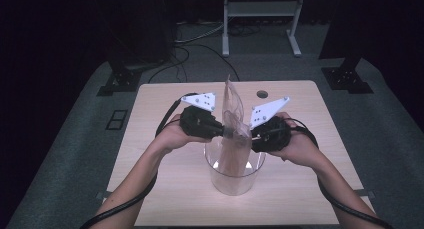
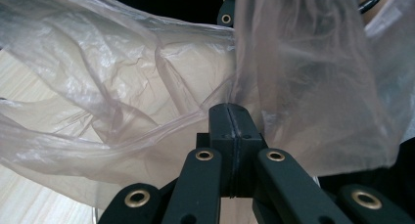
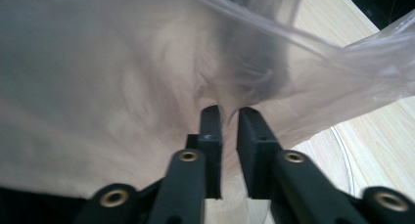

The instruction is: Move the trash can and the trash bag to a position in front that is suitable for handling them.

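I pinch the plastic bag [image 1: 234, 120] with my left hand-held gripper [image 2: 229, 111] clamped tight, right hand-held gripper [image 3: 229, 117] nearly closed on it, spreading it over the clear container [image 1: 235, 176].

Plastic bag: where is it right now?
High view: the plastic bag stands mid-table in the clear container, between the left gripper and right gripper.

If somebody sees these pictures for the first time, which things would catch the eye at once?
First, the thin, crumpled, translucent plastic bag standing tall at the middle of the table, its lower part inside a clear round plastic container. Next, the two black tools that meet at it from either side: the left tool is shut on a fold of the film, and the right tool has film between its nearly closed jaws.
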`<state>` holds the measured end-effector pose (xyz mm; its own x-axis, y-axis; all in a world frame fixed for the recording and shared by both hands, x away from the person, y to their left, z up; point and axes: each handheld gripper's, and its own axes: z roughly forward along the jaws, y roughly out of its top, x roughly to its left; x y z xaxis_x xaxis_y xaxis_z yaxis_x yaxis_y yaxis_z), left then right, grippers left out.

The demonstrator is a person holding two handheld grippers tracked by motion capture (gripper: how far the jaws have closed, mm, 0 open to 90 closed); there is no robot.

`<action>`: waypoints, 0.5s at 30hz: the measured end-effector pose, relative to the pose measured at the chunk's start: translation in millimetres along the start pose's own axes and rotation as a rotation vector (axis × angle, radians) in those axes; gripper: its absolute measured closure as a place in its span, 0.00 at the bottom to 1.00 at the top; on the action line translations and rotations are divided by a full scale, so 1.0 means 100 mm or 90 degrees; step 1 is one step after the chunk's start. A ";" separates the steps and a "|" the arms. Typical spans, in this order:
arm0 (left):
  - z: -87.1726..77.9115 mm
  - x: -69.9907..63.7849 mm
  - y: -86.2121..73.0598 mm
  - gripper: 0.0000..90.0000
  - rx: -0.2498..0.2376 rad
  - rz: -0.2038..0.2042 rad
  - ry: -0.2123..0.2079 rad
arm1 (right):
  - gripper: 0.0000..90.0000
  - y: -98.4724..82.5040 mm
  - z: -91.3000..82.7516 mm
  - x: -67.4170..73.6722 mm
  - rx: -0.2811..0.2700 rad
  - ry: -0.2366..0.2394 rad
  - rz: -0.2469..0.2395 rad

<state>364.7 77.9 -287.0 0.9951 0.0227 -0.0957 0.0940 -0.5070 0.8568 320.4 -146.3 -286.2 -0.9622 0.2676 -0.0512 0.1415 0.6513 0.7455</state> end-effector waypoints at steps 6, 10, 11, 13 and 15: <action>-0.08 -0.01 -0.05 1.00 -0.003 -0.001 0.005 | 1.00 -0.02 -0.08 -0.02 0.003 0.002 0.010; -0.16 -0.02 -0.08 1.00 -0.007 -0.004 0.014 | 1.00 -0.05 -0.14 -0.04 0.010 0.004 0.017; -0.17 -0.03 -0.09 1.00 -0.007 -0.003 0.015 | 1.00 -0.07 -0.15 -0.04 0.013 0.003 0.016; -0.20 -0.03 -0.11 1.00 -0.009 -0.006 0.019 | 1.00 -0.10 -0.18 -0.05 0.010 0.003 0.023; -0.21 -0.03 -0.13 1.00 -0.008 -0.009 0.020 | 1.00 -0.13 -0.21 -0.06 0.005 0.003 0.031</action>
<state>360.8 102.6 -286.8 0.9942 0.0562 -0.0920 0.1078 -0.4952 0.8620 319.5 -171.1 -281.8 -0.9554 0.2951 -0.0118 0.1894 0.6430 0.7421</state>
